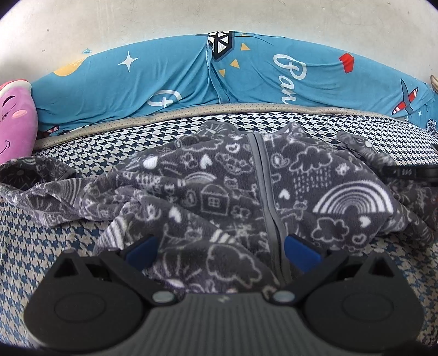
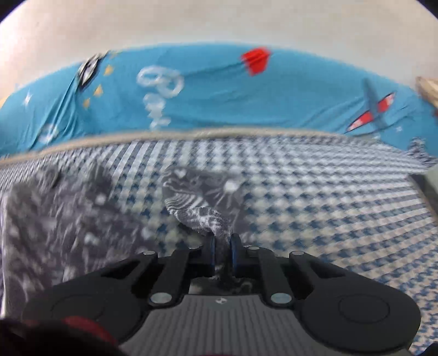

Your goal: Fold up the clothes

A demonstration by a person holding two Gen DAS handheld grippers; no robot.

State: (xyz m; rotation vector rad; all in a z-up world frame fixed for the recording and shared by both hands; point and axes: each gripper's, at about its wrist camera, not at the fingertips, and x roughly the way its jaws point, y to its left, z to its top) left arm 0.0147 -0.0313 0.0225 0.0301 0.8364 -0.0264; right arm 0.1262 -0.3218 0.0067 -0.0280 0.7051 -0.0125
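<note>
From the left wrist view the whole grey fleece garment (image 1: 246, 191) is plain to see: a zip-front piece printed with white clouds, houses and rainbows, lying rumpled on the houndstooth bed cover (image 1: 41, 246) straight ahead of the left gripper (image 1: 219, 252). That gripper stands wide, its blue-padded fingers (image 1: 301, 254) spread to either side of the garment's lower edge, the zip running up just inside the right-hand finger; nothing is pinched between them. One sleeve trails off to the left of the gripper, and at the far right edge of this view a dark piece of the other tool sits against the fabric.

The right wrist view is blurred and shows what the left does not: the right gripper (image 2: 221, 253) is closed narrow on a twisted end of the garment (image 2: 197, 213), the striped fabric rising out from between its pads. The rest of the garment lies smeared to the left of it, with bare houndstooth cover (image 2: 328, 219) ahead and to the right.

Beyond both grippers a blue printed sheet (image 1: 164, 79) with stars, lettering and aeroplanes bulges along the back of the bed against a pale wall (image 1: 191, 16). A pink plush toy (image 1: 15, 117) sits far left of the left gripper.
</note>
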